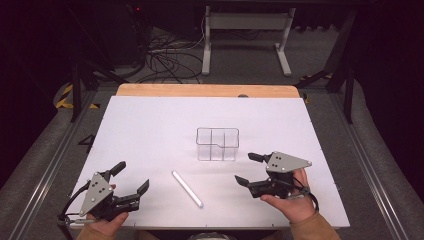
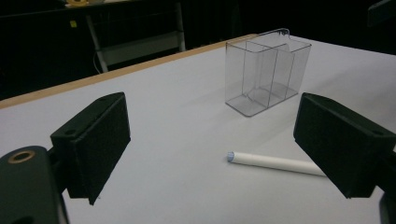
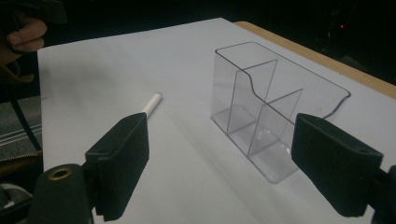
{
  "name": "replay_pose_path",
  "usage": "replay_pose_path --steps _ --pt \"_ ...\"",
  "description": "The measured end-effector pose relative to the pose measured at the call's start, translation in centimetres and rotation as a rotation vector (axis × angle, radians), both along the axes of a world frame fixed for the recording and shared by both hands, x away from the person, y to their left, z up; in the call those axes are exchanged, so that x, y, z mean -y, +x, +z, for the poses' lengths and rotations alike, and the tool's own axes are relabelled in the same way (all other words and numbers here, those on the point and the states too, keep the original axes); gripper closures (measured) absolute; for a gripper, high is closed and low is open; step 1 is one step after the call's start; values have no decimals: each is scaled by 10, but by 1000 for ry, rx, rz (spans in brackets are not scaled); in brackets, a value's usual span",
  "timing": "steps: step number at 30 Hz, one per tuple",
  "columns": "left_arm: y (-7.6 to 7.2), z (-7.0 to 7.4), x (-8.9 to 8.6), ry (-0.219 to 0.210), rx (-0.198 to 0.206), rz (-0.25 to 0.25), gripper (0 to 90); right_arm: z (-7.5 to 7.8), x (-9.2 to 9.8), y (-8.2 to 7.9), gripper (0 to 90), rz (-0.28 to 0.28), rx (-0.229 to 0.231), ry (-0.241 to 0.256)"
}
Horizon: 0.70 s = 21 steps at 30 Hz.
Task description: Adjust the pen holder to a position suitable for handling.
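Your left tongs (image 1: 132, 176) sit at the near left of the white tabletop (image 1: 150, 125), well to the left of the clear organizer (image 1: 217, 144) and nearer you than it — their jaws stand wide apart with nothing between them. In the left gripper view those jaws frame the white tube (image 2: 275, 162) lying flat on the tabletop, with the organizer standing upright beyond it.

The tube (image 1: 187, 189) lies on its side, at a slant, in front of the organizer and a little to its left, apart from it and touched by neither pair of tongs.

Your right tongs (image 1: 248, 169) hover just right of the organizer's near corner — jaws spread open, gripping nothing. In the right gripper view the organizer (image 3: 271, 107) shows its inner dividers, and the tube (image 3: 152, 104) lies left of it.
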<state>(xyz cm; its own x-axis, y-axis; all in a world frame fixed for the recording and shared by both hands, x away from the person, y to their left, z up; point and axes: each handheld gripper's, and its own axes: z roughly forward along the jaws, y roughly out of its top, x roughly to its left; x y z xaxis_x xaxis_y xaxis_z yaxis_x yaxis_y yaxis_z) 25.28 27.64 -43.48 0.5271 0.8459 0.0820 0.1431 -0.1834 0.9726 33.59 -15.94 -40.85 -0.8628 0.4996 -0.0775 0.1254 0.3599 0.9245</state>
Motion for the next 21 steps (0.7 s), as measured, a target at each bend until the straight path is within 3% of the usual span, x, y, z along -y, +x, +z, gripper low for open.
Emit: replay_pose_path --steps 6,14,21 --pt "0 0 -1 -1 0 1 116 3 -16 4 196 28 3 -8" --pt "0 0 -1 -2 0 1 116 4 -23 5 184 41 3 -12" --pt "1 0 0 0 -1 2 117 6 -24 5 159 39 -26 15"
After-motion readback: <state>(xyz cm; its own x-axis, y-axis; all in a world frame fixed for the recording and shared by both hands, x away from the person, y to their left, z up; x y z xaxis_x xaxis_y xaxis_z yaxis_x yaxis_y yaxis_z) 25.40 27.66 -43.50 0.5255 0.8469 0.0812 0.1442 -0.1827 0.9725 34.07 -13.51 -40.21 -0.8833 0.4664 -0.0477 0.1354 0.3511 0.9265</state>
